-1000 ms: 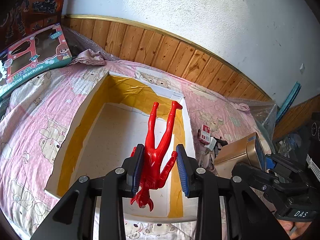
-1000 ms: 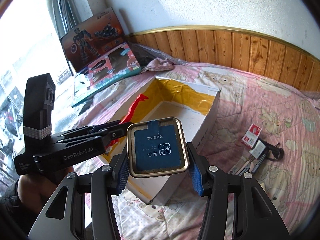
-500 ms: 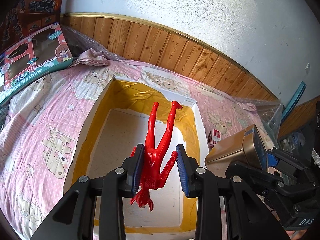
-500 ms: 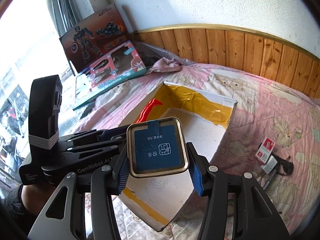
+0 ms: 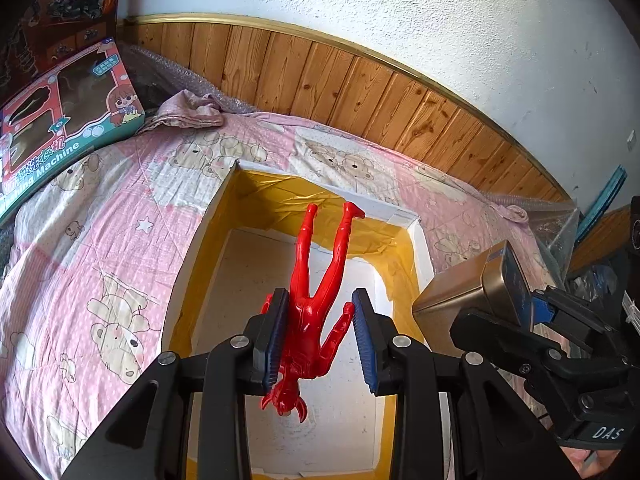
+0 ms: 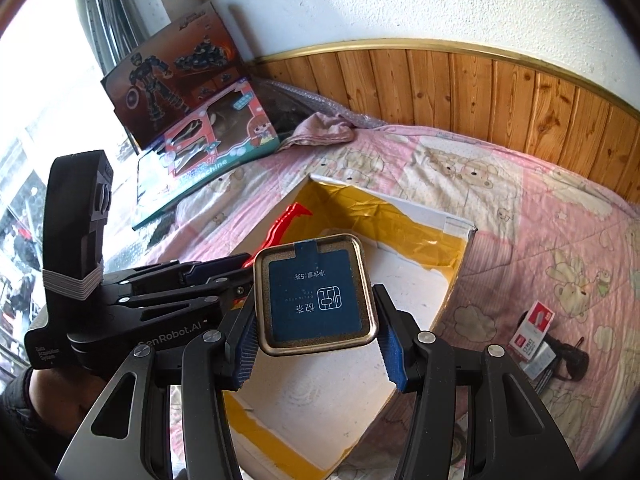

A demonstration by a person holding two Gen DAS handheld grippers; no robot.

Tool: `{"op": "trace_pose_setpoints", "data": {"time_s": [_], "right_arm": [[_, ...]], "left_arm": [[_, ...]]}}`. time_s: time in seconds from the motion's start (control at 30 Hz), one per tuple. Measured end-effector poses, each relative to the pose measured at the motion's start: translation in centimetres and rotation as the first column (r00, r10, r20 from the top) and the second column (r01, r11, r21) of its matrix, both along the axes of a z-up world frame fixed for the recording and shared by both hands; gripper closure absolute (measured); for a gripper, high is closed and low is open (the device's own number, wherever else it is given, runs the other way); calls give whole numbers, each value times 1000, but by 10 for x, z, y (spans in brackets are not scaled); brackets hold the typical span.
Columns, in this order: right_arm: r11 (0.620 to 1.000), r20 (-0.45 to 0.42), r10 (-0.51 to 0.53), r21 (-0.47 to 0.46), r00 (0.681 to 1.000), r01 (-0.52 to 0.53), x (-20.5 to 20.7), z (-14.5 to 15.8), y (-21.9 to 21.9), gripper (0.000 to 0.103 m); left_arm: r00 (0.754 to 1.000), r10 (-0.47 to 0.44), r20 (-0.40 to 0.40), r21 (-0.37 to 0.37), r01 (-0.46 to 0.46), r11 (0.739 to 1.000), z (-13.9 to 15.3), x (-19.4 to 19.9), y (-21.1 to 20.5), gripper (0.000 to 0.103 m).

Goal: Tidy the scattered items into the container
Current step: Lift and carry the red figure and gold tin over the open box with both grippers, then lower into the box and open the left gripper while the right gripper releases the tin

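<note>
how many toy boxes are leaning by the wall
2: the dark robot toy box against the wall by the window, and the pink washing machine toy box in front of it on the bed.

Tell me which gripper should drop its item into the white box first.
Left, probably. The left gripper holds the red plastic figure directly above the open white yellow-taped box. The right gripper, shut on the square gold tin, hangs nearer the box's right wall.

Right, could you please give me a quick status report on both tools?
Left tool shut on red figure, over open box. Right tool shut on gold tin, above box too. Small items on the bedspread. Nothing in the way.
</note>
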State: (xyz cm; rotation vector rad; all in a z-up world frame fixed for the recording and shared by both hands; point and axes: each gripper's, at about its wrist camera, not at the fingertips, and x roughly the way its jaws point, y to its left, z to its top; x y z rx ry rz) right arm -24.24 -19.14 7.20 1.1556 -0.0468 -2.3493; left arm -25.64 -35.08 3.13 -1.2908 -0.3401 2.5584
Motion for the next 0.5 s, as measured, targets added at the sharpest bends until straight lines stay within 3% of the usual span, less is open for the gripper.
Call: {"op": "trace_pose_setpoints", "data": {"time_s": [0.23, 0.5], "right_arm": [[998, 18, -3, 67, 1000, 2, -30, -16, 1, 49], [984, 43, 73, 158, 996, -78, -58, -39, -14, 49]], "left_arm": [[998, 1, 62, -36, 1, 999, -20, -30, 11, 70], [989, 10, 147, -60, -1, 998, -47, -67, 15, 70]]}}
